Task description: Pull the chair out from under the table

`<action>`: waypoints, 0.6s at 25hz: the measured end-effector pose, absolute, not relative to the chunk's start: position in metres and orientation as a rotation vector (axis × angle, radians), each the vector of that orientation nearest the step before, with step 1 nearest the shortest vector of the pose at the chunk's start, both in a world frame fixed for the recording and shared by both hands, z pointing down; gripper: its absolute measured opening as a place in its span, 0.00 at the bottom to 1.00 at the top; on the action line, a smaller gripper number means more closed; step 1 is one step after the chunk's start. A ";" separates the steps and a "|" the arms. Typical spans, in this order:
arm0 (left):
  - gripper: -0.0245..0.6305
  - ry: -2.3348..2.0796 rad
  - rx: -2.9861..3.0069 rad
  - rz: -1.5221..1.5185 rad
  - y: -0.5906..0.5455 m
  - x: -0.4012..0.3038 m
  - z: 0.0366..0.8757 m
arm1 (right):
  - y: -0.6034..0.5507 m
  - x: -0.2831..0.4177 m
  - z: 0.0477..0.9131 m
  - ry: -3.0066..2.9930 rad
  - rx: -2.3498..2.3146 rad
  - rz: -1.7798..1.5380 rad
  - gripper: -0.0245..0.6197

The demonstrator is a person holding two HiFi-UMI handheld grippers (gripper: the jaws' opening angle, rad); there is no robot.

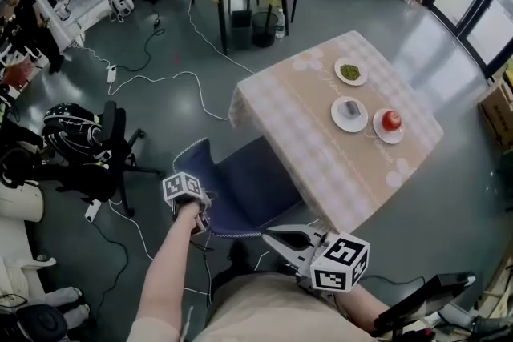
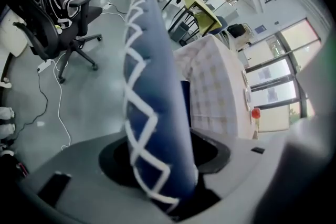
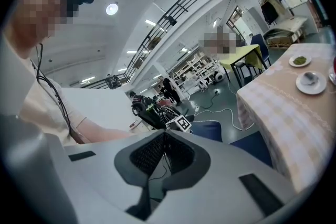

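The dark blue cloth chair (image 1: 250, 187) stood on the grey floor, right in front of the person. The far part of its seat was tucked under the near edge of the square table (image 1: 321, 142). The table wore a tan and white checked cloth. The chair's backrest (image 2: 153, 86) stuck out on the person's side. It was soft and thick, and a white zigzag stitch ran along its edge.

The left gripper (image 1: 195, 214) was at the top of the backrest and pointed steeply down. In the left gripper view, the backrest filled the gap between its two jaws, and the jaws pinched it from both sides. The bare left arm (image 1: 171, 262) reached forward and down to hold the gripper there.

The right gripper (image 1: 272, 235) was held low by the person's waist, just beside the near edge of the seat. It pointed almost level. Its jaws were pressed together with nothing between them.
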State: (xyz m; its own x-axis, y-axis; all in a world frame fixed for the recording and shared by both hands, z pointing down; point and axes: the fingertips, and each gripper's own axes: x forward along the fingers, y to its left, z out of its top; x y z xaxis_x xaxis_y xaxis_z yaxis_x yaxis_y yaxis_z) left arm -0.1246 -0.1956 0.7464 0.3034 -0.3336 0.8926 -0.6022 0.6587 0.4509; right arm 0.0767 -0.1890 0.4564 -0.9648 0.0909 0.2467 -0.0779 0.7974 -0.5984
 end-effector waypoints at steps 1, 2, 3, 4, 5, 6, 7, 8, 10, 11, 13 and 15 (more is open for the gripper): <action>0.40 -1.305 0.887 0.209 -0.197 -0.128 0.748 | -0.191 0.076 0.457 -2.729 -0.010 0.915 0.05; 0.39 -1.313 0.878 0.203 -0.197 -0.131 0.747 | -0.192 0.075 0.455 -2.734 -0.011 0.908 0.05; 0.38 -1.323 0.869 0.197 -0.197 -0.133 0.746 | -0.192 0.076 0.452 -2.738 -0.010 0.902 0.05; 0.37 -1.331 0.862 0.191 -0.197 -0.134 0.745 | -0.192 0.078 0.449 -2.741 -0.007 0.898 0.05; 0.36 -1.336 0.858 0.185 -0.196 -0.134 0.743 | -0.191 0.081 0.447 -2.741 0.000 0.897 0.05; 0.35 -1.338 0.859 0.181 -0.196 -0.133 0.742 | -0.190 0.084 0.445 -2.739 0.009 0.898 0.05; 0.35 -1.337 0.863 0.178 -0.195 -0.131 0.741 | -0.189 0.088 0.444 -2.737 0.019 0.900 0.05; 0.35 -1.338 0.862 0.175 -0.193 -0.130 0.740 | -0.187 0.092 0.443 -2.734 0.029 0.901 0.05; 0.31 -1.350 0.839 0.165 -0.188 -0.131 0.739 | -0.184 0.097 0.441 -2.736 0.046 0.905 0.05; 0.29 -1.357 0.826 0.159 -0.186 -0.132 0.738 | -0.183 0.100 0.439 -2.740 0.056 0.907 0.05; 0.28 -1.367 0.811 0.154 -0.184 -0.132 0.736 | -0.182 0.106 0.436 -2.747 0.076 0.913 0.05; 0.27 -1.371 0.802 0.154 -0.182 -0.130 0.736 | -0.182 0.113 0.434 -2.750 0.093 0.920 0.05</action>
State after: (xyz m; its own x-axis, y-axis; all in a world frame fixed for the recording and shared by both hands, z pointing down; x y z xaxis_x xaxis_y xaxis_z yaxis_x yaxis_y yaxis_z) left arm -0.1304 -0.1819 0.7356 0.2335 -0.3461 0.9087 -0.5389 0.7318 0.4172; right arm 0.1130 -0.1815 0.4339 -0.9693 0.0155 0.2455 -0.1354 0.7997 -0.5850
